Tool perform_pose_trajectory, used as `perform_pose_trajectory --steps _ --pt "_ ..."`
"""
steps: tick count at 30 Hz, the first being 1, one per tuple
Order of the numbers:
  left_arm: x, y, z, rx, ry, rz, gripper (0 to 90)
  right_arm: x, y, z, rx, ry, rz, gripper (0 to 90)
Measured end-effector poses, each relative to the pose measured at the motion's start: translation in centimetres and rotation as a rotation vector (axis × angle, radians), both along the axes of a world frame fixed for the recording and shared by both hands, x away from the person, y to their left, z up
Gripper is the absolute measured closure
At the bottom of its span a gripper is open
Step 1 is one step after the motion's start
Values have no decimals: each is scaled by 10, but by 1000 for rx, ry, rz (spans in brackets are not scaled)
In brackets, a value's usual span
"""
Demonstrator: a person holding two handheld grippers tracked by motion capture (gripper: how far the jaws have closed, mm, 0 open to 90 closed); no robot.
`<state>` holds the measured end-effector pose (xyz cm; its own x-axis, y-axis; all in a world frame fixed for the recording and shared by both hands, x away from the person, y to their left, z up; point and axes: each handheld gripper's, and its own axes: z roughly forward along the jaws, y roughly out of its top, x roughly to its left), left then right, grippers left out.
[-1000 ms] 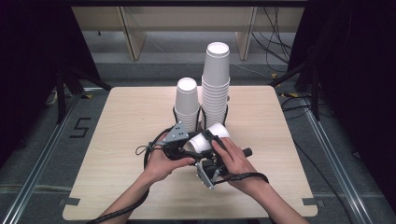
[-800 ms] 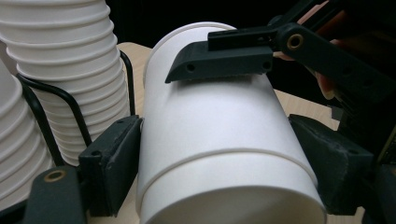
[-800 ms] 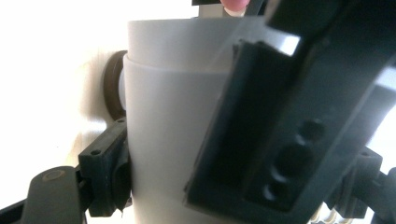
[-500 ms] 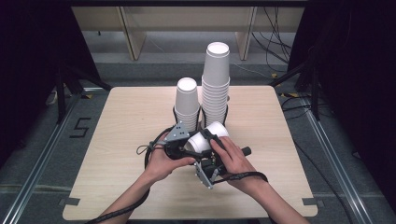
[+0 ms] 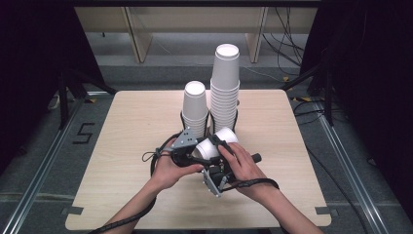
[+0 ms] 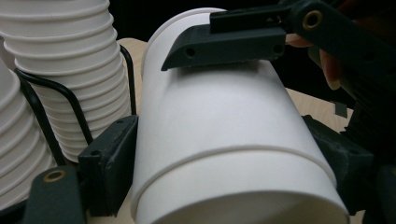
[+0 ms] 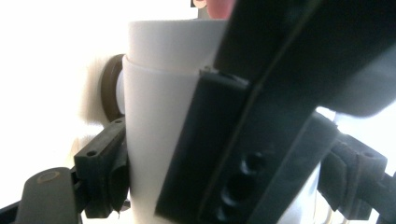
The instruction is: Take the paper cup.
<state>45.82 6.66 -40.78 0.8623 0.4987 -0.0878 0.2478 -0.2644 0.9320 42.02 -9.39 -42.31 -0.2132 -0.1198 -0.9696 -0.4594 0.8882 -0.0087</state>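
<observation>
Two nested white paper cups (image 5: 217, 142) lie on their side at the middle of the table, the seam between them visible in the left gripper view (image 6: 224, 144). My left gripper (image 5: 197, 155) comes from the left and has just been closing; its pads (image 6: 109, 168) press the cups' sides. My right gripper (image 5: 220, 152) crosses from the right and has just been opening. One of its jaws lies along the top of the cups, and a pad (image 7: 105, 172) touches the cup (image 7: 159, 140). Its other pad is hidden behind the left gripper's jaw.
Behind the hands stand a short stack of cups (image 5: 195, 105) and a tall stack (image 5: 225, 83), each in a black wire holder (image 6: 70, 107). The wooden table (image 5: 122, 141) has bare room left, right and in front. Cables trail from both grippers.
</observation>
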Motion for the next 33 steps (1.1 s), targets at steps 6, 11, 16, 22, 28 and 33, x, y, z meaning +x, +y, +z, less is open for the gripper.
perform_pose_trajectory --steps 6,11,16,22,28,33 --pt "-1 0 0 12 -11 14 200 0 1 0 -13 -19 11 134" --pt "-1 1 -1 0 -15 16 202 0 1 -1 -4 -7 -9 69" --pt "1 1 -1 -4 -17 21 203 1 0 -2 -22 -3 -3 28" --pt "4 1 0 -15 -22 31 203 -2 -5 -1 -2 3 -17 5" --pt "5 1 0 -34 -25 38 203 -10 -16 -2 58 7 -45 5" --pt "4 5 -2 -57 -28 56 203 -18 -28 1 80 10 -69 5"
